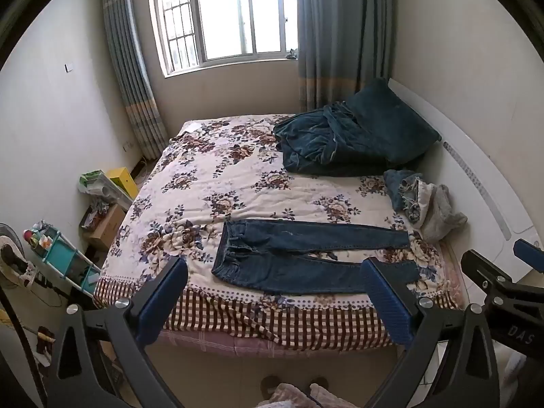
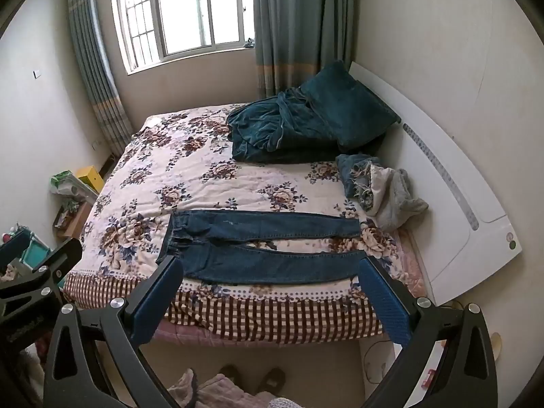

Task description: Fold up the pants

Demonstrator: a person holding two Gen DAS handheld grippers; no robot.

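Dark blue jeans [image 1: 299,255] lie flat on the floral bedspread [image 1: 210,176] near the bed's front edge, waistband to the left, both legs stretched to the right, side by side. They also show in the right wrist view [image 2: 265,241]. My left gripper [image 1: 272,272] is open and empty, held in the air in front of the bed, short of the jeans. My right gripper [image 2: 270,270] is open and empty too, at about the same distance. Its body shows at the right edge of the left wrist view [image 1: 503,285].
A teal blanket and pillow [image 1: 353,139] are piled at the bed's far right. A small heap of clothes [image 1: 421,200] lies by the white headboard [image 1: 482,183]. Boxes and a teal shelf [image 1: 64,255] stand on the floor left of the bed.
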